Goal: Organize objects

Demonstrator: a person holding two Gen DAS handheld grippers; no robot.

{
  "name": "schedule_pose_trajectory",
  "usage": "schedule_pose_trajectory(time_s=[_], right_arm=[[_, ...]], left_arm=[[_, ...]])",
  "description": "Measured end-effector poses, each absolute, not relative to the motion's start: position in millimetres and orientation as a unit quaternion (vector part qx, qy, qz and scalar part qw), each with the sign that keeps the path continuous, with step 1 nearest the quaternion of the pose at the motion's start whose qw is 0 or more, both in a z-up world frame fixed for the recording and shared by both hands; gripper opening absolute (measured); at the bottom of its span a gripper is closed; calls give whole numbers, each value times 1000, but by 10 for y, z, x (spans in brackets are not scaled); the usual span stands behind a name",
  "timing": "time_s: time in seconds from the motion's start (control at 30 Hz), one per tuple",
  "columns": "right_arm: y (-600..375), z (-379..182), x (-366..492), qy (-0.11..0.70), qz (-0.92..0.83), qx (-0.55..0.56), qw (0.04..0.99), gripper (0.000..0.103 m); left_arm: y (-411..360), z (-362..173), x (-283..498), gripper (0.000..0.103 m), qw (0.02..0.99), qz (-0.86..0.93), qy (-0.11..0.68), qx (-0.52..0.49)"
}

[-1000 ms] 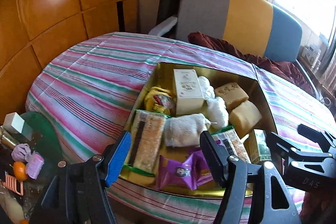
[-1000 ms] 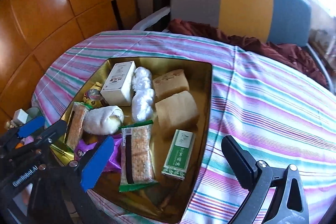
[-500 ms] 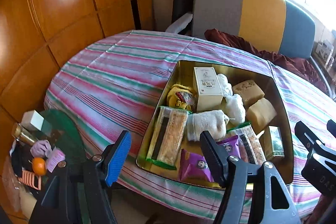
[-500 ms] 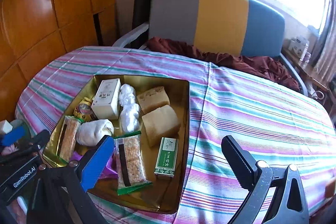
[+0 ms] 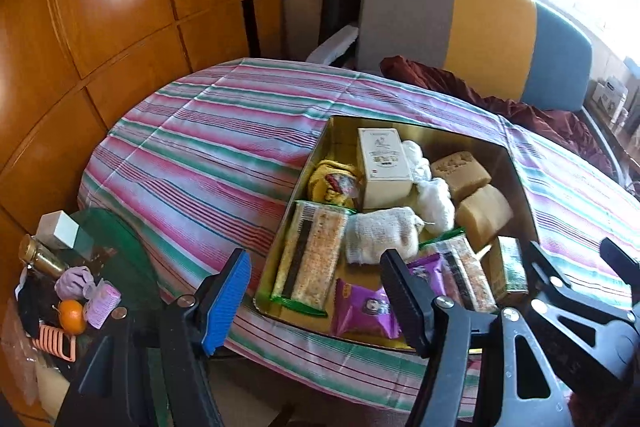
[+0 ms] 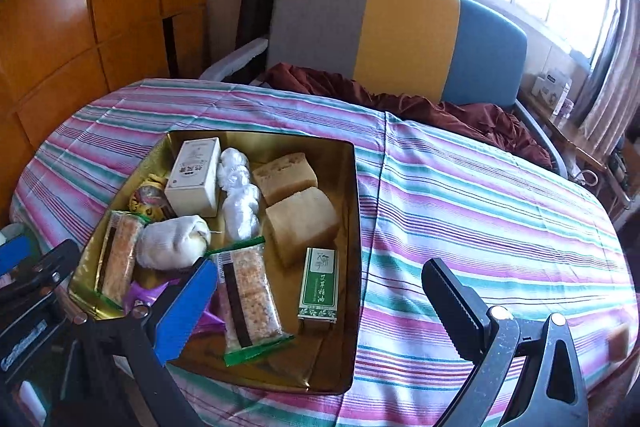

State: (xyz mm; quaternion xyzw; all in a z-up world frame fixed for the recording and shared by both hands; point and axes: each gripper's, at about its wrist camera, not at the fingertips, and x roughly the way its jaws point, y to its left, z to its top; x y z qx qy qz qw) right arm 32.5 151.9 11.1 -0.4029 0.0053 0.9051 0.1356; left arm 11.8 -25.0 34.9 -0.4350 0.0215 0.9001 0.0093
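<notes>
A gold tray (image 5: 308, 167) (image 6: 352, 227) sits on the striped tablecloth and holds several items: a cream box (image 5: 383, 163) (image 6: 196, 177), two tan blocks (image 6: 302, 217), white wrapped bundles (image 6: 240, 203), a white cloth roll (image 5: 380, 233), cracker packs (image 5: 314, 253) (image 6: 248, 301), a purple packet (image 5: 366, 309), a yellow packet (image 5: 334, 183) and a green box (image 6: 319, 283) (image 5: 508, 269). My left gripper (image 5: 316, 297) is open and empty, above the tray's near edge. My right gripper (image 6: 320, 303) is open and empty, above the tray's near right corner.
A striped tablecloth (image 6: 480, 203) covers the round table. A grey, yellow and blue chair (image 6: 396, 35) with a maroon cloth (image 6: 420, 107) stands behind it. A low side table (image 5: 60, 291) at the left holds small clutter. Wooden panels (image 5: 100, 7) line the left wall.
Both grippers have pulled back and up from the tray, so it looks smaller and more of the table shows. Both stay open and empty; the tray's contents have not moved.
</notes>
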Motion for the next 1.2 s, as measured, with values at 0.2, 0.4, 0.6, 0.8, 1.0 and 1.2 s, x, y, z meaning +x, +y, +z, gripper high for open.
schedule_pose_trajectory(time_s=[0.2, 0.4, 0.6, 0.8, 1.0, 1.2], right_arm=[[1581, 129, 327, 23, 906, -400, 137, 103], [1574, 163, 323, 24, 908, -397, 135, 103], [1555, 190, 323, 20, 909, -392, 139, 103], [1532, 175, 313, 10, 908, -393, 143, 103], [1534, 161, 306, 12, 907, -396, 143, 103], [1551, 136, 297, 16, 905, -400, 143, 103]], left_arm=[[-227, 362, 138, 60, 6, 900, 29, -435], [-238, 365, 152, 59, 9, 900, 26, -436], [-238, 371, 155, 59, 19, 901, 16, -433], [-233, 329, 142, 58, 21, 897, 11, -442], [-260, 300, 122, 50, 15, 895, 4, -446], [-307, 299, 134, 46, -16, 902, 9, -431]])
